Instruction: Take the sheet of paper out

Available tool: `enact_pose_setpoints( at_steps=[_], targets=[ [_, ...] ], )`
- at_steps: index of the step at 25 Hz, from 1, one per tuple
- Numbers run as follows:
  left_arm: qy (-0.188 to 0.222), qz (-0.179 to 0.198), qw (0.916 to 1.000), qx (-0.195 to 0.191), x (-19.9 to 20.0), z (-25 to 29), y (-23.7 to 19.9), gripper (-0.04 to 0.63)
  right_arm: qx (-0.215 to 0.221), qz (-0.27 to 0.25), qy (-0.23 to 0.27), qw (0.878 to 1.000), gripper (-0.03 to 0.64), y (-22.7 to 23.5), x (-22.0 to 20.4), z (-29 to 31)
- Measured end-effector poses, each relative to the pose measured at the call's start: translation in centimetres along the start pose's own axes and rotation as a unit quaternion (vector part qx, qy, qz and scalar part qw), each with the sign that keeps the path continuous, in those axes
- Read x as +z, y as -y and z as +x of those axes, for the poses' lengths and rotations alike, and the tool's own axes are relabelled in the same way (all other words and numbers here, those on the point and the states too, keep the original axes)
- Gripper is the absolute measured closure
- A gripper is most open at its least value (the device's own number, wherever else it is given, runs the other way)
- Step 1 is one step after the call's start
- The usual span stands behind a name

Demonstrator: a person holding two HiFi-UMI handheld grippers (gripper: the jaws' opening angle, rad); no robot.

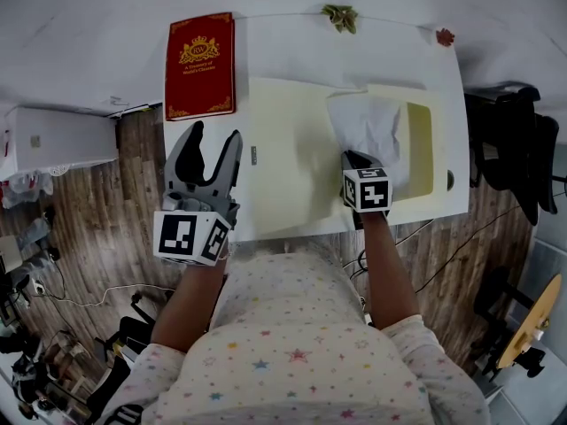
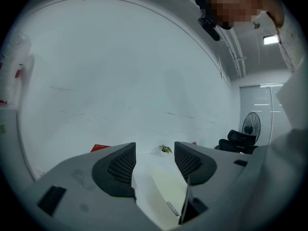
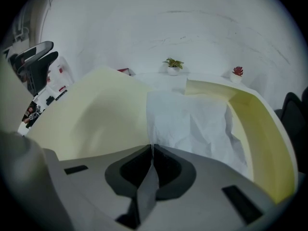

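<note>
The right tongs (image 3: 152, 150) are pressed together, pinching the near edge of the paper (image 3: 192, 121). The paper is crumpled and lies on the open yellow folder (image 3: 96, 112), near the right side of the table (image 1: 292, 47). The left tongs (image 2: 155, 153) are spread wide, holding nothing, over the table's left edge. A red book (image 1: 200, 65) lies at the far left corner.

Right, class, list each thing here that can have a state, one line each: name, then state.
sheet of paper: creased, lying on the folder, near edge gripped.
folder: open, on the table.
right gripper: shut on the sheet of paper.
left gripper: open, empty, held off the table.
red book: closed, lying flat.
</note>
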State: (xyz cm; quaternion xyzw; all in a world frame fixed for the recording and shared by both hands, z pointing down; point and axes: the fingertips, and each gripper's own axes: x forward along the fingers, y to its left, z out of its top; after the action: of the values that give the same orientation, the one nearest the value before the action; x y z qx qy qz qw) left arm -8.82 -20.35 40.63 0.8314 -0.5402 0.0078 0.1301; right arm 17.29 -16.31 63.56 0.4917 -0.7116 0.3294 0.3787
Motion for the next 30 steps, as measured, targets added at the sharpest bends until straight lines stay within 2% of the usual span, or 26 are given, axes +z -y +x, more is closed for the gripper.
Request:
enact_pose_setpoints(
  at_steps=[8,22,30],
  targets=[
    [0.007,0.001,1.0,0.001,0.4,-0.4,-0.1,0.364,0.012,0.027,0.015,0.999,0.614,0.2,0.6,-0.7],
    [0.02,0.008,0.9998,0.005,1.8,-1.0,-0.1,0.364,0.046,0.023,0.057,0.997,0.614,-1.4,4.2,-3.1],
    [0.032,0.004,0.9995,-0.007,2.7,-0.8,0.3,0.405,0.065,0.023,0.079,0.994,0.614,-2.1,6.3,-4.7]
  ],
)
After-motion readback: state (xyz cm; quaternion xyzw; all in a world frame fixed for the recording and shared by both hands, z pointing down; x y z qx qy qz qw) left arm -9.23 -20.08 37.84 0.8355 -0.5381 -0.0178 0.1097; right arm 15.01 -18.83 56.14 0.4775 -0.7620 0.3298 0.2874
